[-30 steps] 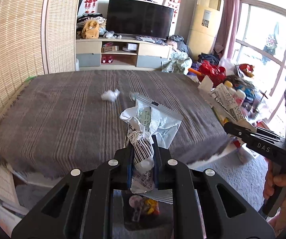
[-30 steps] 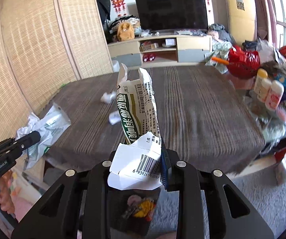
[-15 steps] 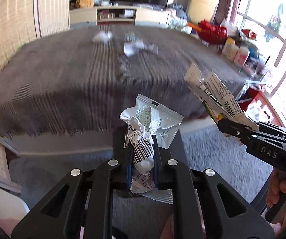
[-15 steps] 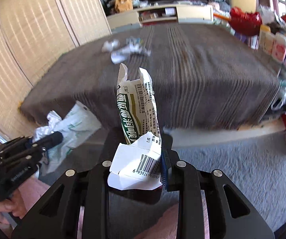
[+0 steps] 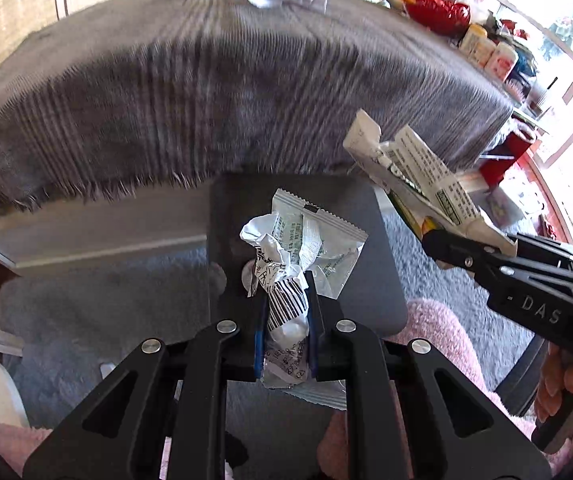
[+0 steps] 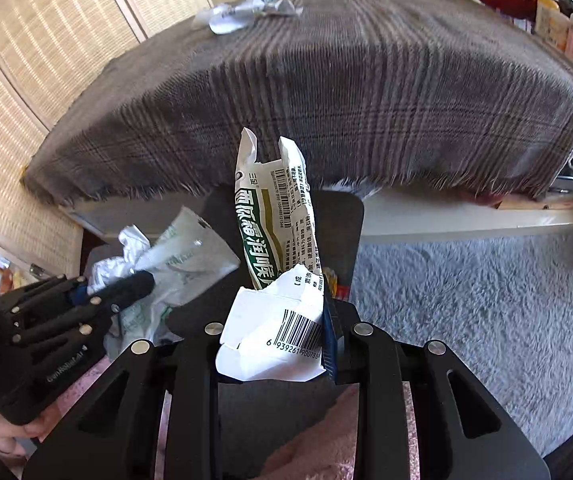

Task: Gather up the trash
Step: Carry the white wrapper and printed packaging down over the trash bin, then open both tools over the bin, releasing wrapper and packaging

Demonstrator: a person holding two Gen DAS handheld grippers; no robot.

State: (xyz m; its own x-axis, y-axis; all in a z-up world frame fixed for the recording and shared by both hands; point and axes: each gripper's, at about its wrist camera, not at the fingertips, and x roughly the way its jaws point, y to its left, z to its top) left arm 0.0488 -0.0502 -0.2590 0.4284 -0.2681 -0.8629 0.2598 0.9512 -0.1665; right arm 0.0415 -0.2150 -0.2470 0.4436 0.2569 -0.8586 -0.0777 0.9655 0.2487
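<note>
My left gripper [image 5: 286,300] is shut on a bundle of crumpled wrappers [image 5: 310,240]: a white-green foil packet and a barcoded scrap. It hangs over a dark square bin [image 5: 386,280] on the floor, just in front of the table edge. My right gripper [image 6: 278,320] is shut on a flattened white-and-green carton [image 6: 274,216] that stands up from the jaws, also over the bin [image 6: 350,232]. Each gripper shows in the other's view: the right gripper [image 5: 432,238] with its carton [image 5: 418,172], the left gripper [image 6: 144,280] with its wrappers [image 6: 190,252].
A low table under a grey plaid blanket [image 5: 206,100] fills the upper view, with several crumpled scraps [image 6: 242,12] at its far side. Grey shag carpet [image 6: 466,300] lies to the right. Bottles [image 5: 490,52] and a red basket [image 5: 438,12] crowd the right; a woven screen [image 6: 46,40] stands left.
Both grippers have sunk and tipped downward with their trash still held. The table top has slid up in both views and the dark bin has come into sight beneath the jaws.
</note>
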